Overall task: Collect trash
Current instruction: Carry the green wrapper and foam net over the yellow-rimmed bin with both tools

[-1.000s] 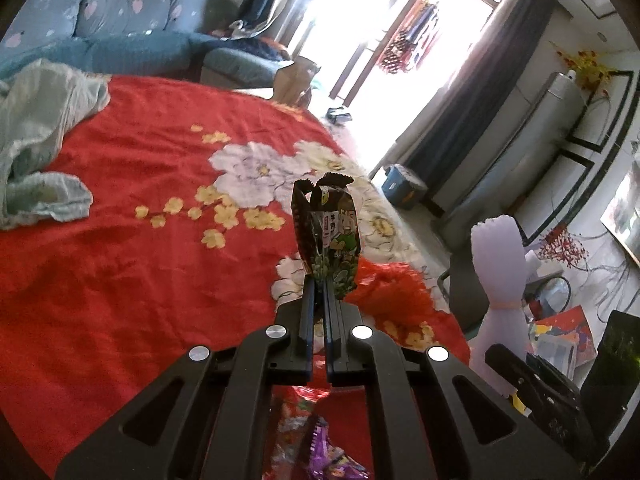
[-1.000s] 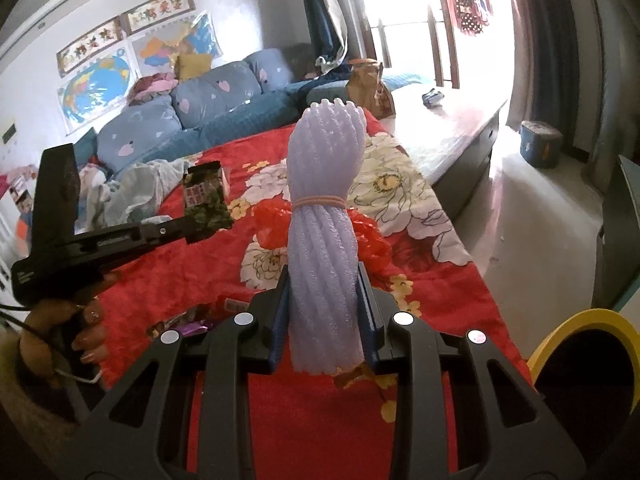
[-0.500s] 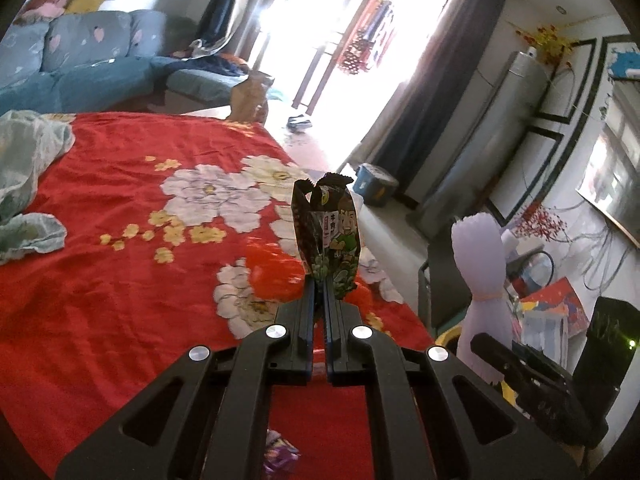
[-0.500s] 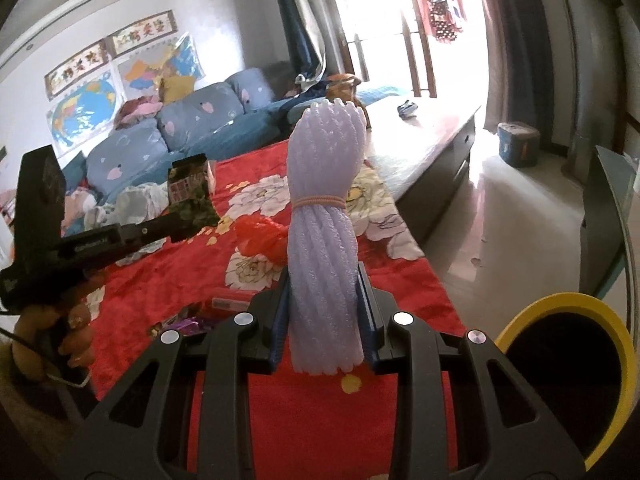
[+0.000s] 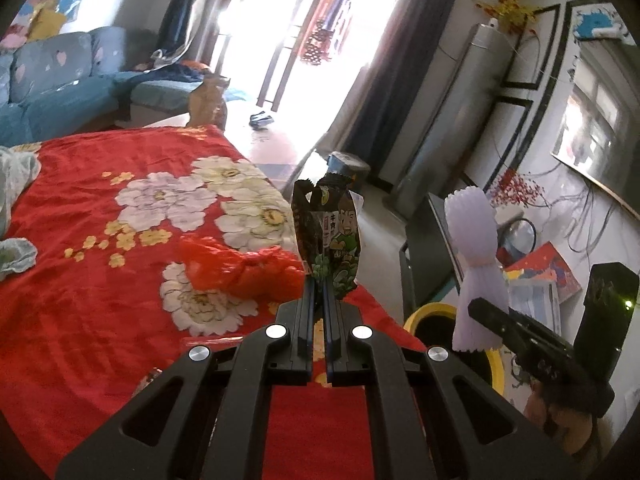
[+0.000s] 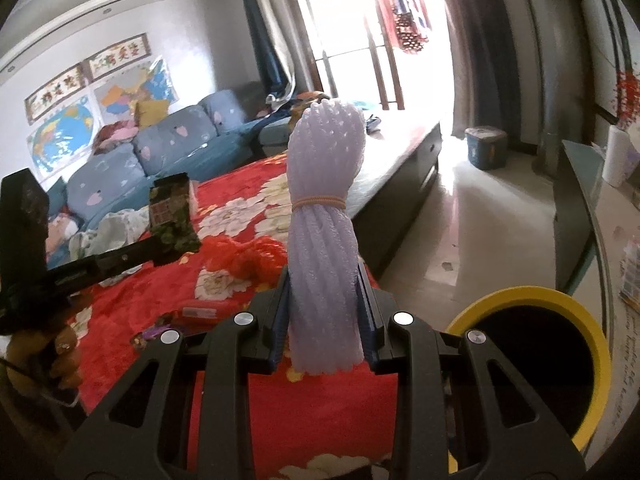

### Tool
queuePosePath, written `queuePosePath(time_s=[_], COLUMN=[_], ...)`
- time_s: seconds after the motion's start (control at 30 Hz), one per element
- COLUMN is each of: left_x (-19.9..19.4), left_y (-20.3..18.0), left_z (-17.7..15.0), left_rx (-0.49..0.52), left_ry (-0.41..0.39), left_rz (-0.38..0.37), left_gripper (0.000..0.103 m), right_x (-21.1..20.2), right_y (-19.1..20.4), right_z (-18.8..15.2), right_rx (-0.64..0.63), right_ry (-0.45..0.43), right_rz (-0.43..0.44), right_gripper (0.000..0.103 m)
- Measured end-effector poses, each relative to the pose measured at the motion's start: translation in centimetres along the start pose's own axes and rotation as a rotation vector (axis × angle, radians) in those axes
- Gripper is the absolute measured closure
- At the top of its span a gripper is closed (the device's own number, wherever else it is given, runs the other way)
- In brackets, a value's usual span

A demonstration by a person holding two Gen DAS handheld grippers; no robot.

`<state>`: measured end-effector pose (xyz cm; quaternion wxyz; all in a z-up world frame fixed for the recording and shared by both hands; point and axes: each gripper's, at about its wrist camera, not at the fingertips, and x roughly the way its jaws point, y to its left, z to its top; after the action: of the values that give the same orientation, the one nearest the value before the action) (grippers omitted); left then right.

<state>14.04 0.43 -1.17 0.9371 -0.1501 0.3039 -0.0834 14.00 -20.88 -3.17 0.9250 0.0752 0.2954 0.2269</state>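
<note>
Left wrist view: the left gripper (image 5: 318, 296) has its fingers (image 5: 307, 304) pressed together on the bottom edge of a dark snack wrapper (image 5: 326, 236), which stands upright just above centre. Beyond it, from nine to eleven o'clock, spreads a red flowered blanket (image 5: 80, 200) covering a low tabletop. A crumpled red plastic bag (image 5: 236, 272) lies on the blanket just left of the wrapper, at about ten o'clock from the fingertips. At three to four o'clock the right gripper (image 5: 478, 312) reaches in from the right edge, holding a bundle of pale lilac foam netting (image 5: 476, 264) upright. Under that bundle, at about four o'clock, sits a yellow-rimmed trash bin (image 5: 424, 314), only part of its rim showing. A blue sofa (image 5: 60, 76) stands at ten o'clock.

Right wrist view: the right gripper (image 6: 324, 280) has its fingers (image 6: 282, 300) partly open, clamped on the lower part of the foam netting (image 6: 324, 208), which is tied round the middle with a tan elastic band (image 6: 318, 202). The trash bin (image 6: 532, 294) opens at four o'clock, off the blanket's near corner, its inside dark. At nine o'clock the left gripper (image 6: 176, 248) comes in level from the left, with the snack wrapper (image 6: 172, 216) upright in its tip; a hand (image 6: 44, 356) grips its handle at eight o'clock. The red plastic bag (image 6: 244, 256) lies on the blanket (image 6: 160, 292) between the two grippers. Small wrappers (image 6: 176, 322) lie on the blanket near seven o'clock.
</note>
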Motion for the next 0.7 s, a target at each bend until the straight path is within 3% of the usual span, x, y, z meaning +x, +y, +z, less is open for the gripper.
queuePosePath(time_s=[0.7], left_x=[1.4], left_y=[-6.2], left_z=[-2.2], left_rx=[0.127], left_ry=[0.055], left_rz=[-0.076], left_gripper=[0.099], right_x=[-2.4], right_y=[-6.0], right_z=[-1.0], right_rx=[0.104], right_ry=[-0.03], right_rz=[-0.133], right_gripper=[0.08])
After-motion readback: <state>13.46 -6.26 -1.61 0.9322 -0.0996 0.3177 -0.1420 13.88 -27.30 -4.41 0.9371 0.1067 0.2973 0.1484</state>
